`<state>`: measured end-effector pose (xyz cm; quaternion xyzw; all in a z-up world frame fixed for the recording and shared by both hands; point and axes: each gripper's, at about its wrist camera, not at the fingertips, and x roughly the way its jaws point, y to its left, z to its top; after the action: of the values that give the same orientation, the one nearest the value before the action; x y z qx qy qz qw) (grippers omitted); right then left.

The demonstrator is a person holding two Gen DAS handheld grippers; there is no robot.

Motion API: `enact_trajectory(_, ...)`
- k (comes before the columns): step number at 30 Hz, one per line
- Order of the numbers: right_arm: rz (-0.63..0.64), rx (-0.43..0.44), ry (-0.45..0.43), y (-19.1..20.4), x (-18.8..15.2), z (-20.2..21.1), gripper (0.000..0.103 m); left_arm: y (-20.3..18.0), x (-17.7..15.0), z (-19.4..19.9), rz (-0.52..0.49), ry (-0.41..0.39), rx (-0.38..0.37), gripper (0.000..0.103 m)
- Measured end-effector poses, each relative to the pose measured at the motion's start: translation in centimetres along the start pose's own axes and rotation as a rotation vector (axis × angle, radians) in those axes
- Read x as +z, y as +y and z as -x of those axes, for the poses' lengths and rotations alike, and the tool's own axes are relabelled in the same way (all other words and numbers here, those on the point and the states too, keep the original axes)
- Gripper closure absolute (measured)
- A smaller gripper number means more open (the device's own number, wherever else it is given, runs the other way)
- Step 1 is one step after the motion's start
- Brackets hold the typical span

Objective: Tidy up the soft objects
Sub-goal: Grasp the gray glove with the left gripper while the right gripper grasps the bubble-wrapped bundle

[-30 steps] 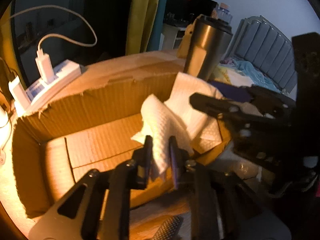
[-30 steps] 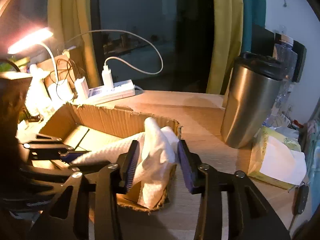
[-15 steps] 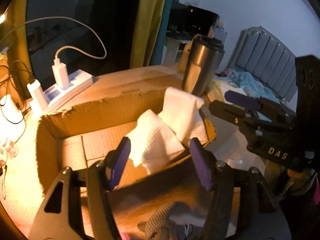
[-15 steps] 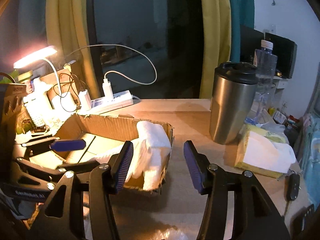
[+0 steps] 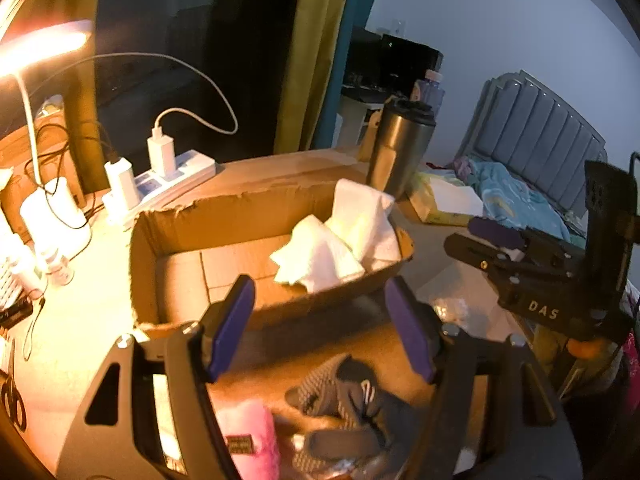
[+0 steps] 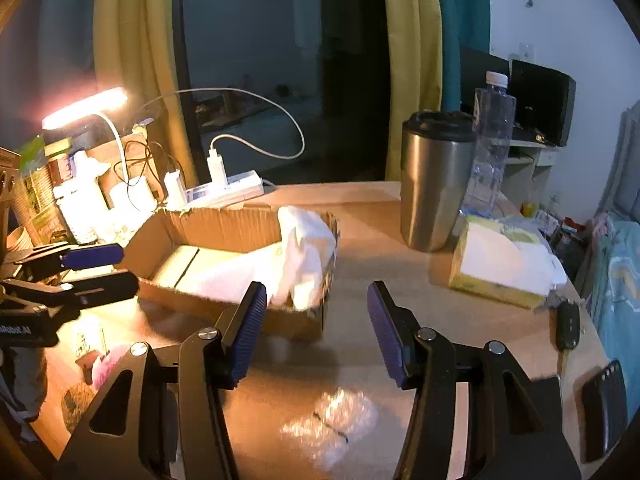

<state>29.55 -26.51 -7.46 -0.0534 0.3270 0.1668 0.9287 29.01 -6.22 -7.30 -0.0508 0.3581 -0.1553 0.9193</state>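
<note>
A white cloth (image 5: 340, 240) lies bunched in the right end of an open cardboard box (image 5: 176, 280), draped over its rim; it also shows in the right wrist view (image 6: 300, 256), in the box (image 6: 224, 220). My left gripper (image 5: 320, 328) is open and empty, pulled back in front of the box. A grey knitted item (image 5: 340, 396) and a pink soft item (image 5: 248, 436) lie on the table below it. My right gripper (image 6: 316, 324) is open and empty, in front of the box's right corner.
A steel tumbler (image 6: 436, 180), a water bottle (image 6: 488, 140) and a yellow tissue pack (image 6: 500, 272) stand right of the box. A power strip with chargers (image 6: 224, 188) and a lit desk lamp (image 6: 84, 108) are behind it. A crumpled plastic wrap (image 6: 332, 424), a car key (image 6: 568, 324) and a phone (image 6: 604, 412) lie near the front.
Both grippers have opened and let go of the white cloth, which now rests in the box. Both have drawn back from the box.
</note>
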Motion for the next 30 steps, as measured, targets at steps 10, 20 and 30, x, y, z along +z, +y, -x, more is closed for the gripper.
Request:
enact_trajectory(10, -0.026, -0.01, 0.049, -0.5, -3.3, 0.6, 0.047, -0.9, -2.9, 1.2, 0.015, 0.016, 0.004, 0.033)
enact_trajectory(20, -0.045, 0.007, 0.102, -1.0, -6.3, 0.2, 0.047, -2.9, -5.6, -1.0, 0.01, 0.105, -0.001, 0.021)
enact_trajectory(30, -0.06, 0.038, 0.14, -1.6, -7.5, -0.9, 0.047, -3.8, -7.4, -3.8, 0.008, 0.207, 0.05, 0.021)
